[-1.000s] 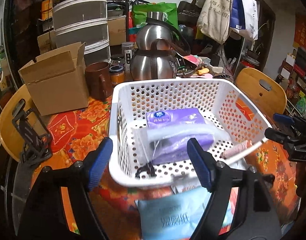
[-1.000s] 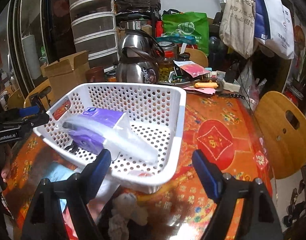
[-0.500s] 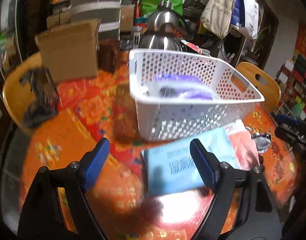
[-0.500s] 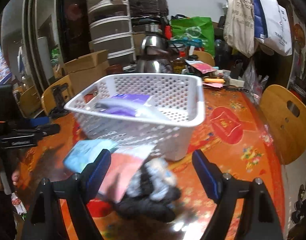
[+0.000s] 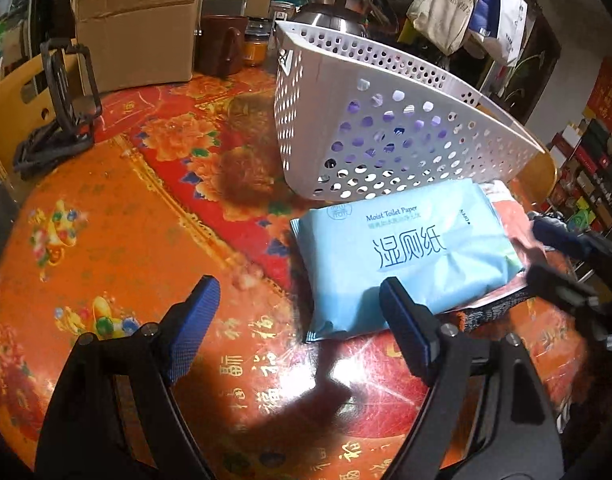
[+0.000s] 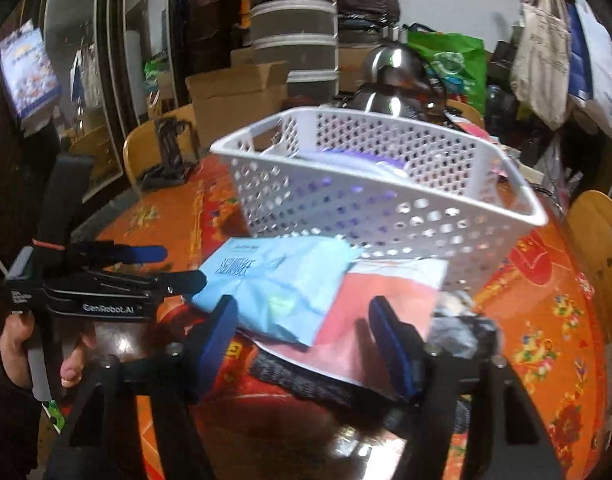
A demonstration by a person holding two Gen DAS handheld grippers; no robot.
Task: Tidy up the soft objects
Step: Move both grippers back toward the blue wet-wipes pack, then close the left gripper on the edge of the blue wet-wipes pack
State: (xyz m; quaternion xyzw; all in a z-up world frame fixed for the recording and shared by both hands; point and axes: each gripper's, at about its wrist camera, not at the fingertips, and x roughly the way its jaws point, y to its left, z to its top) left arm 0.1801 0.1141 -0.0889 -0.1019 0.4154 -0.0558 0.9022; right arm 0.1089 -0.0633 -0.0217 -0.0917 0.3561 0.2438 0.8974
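A pale blue soft pack of moist toilet paper (image 5: 406, 256) lies flat on the orange and red patterned surface (image 5: 117, 216), right of centre in the left wrist view. Its wrapper is smooth and slightly puffed, printed with dark blue Chinese characters and the line "Moist Toilet Paper". Its upper edge sits just beside the near wall of the white perforated basket (image 5: 386, 120), which fills the upper right of that frame; purple shows through the basket's holes. In the right wrist view the blue pack (image 6: 273, 280) overlaps a flat pink packet (image 6: 386, 304), and a dark knitted item (image 6: 306, 380) shows beneath the packet's lower edge.

The left hand-held gripper (image 5: 299, 322) has its blue-padded fingers spread wide apart at the bottom of its frame, holding nothing, with the right-hand pad over the pack's lower corner. The right hand-held gripper (image 6: 303, 340) is likewise spread, empty, its pads framing the blue pack and pink packet at lower centre.

A cardboard box (image 5: 141, 28) stands at the upper left of the left wrist view, a brown mug (image 5: 221, 44) beside it.
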